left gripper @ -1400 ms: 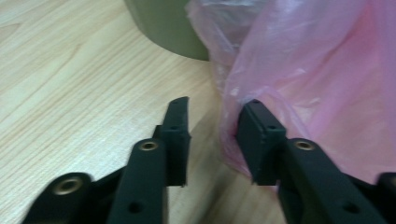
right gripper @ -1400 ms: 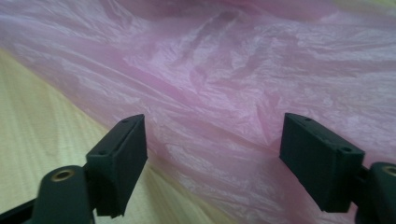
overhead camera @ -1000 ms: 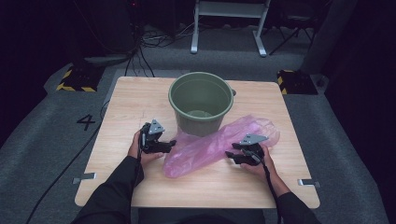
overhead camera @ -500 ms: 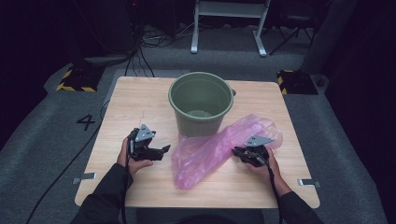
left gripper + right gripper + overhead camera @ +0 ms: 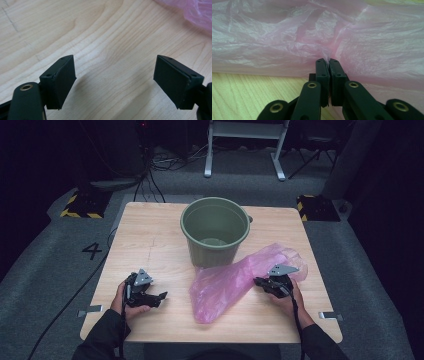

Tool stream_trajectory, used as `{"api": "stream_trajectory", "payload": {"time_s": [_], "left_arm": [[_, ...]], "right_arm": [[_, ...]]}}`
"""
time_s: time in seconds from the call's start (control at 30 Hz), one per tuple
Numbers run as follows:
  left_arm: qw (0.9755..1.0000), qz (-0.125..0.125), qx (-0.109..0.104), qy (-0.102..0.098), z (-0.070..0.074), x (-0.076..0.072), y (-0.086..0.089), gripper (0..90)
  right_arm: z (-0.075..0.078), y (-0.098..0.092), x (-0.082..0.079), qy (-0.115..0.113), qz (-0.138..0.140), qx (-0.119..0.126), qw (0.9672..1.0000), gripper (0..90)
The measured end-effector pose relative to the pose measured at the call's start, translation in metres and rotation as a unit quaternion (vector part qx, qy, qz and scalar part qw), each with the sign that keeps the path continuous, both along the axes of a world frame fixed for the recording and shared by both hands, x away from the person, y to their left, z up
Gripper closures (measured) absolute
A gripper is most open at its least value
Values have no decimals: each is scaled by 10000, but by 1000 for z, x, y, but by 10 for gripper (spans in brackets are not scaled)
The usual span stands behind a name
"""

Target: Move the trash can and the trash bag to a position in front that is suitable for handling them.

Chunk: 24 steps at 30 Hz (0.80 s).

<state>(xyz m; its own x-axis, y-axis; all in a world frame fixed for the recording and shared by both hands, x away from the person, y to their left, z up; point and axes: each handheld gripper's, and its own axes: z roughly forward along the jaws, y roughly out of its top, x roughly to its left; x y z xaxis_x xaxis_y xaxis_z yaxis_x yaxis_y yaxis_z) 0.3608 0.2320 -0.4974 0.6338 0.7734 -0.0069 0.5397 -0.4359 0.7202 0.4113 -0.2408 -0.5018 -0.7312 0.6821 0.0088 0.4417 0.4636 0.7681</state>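
so right now my right tool (image 5: 260, 282) is pinched tight on the near edge of the pink bag (image 5: 235, 282). in the right gripper view the two jaws sit flat together with a little pleat of plastic squeezed between them, and they've only just closed down onto it. the bag is lying flat on the bench (image 5: 150, 240), stretched from just in front of the green bucket (image 5: 215, 230) out toward my right hand, with its loose end pointing back at me near the middle of the bench.

my left tool (image 5: 159, 296) is holding nothing. jaws are spread wide, and in the left gripper view it's just bare wood between them with a corner of pink (image 5: 197, 12) up in the far corner. it sits off to the left, well apart from the bag.

so i'd say i'm at the "get hold of the bag" step, one side done. my guess is the bag is meant to line the bucket. next move, i reckon, is bringing the left tool across to the opposite edge of the bag's mouth and nipping just one layer, so the two tools can pull it open. that film is thin and slippery, so grabbing both layers at once is the obvious way to mess it up.
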Motion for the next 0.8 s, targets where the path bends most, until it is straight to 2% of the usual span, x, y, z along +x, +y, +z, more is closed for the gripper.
{"api": "stream_trajectory", "payload": {"time_s": [0.1,0.17,0.23,0.43,0.63,0.8], "left_arm": [[10000,46,-29,-30,-1,3,1,169],[9999,59,-128,42,-3,6,3,171],[9999,31,-60,90,-6,8,4,168],[10000,20,71,21,-6,9,2,154],[10000,62,58,22,-7,9,2,146],[9999,75,60,41,-6,10,2,145]], "right_arm": [[0,1,0,-26,1,-30,10000,887],[0,1,1,-16,14,-29,10000,888],[0,1,1,-14,-1,-24,10000,891],[1,1,1,-47,-4,-68,10000,895],[4,0,-1,-138,4,-46,9999,897],[10,-4,-4,-271,-45,83,9996,897]]}}
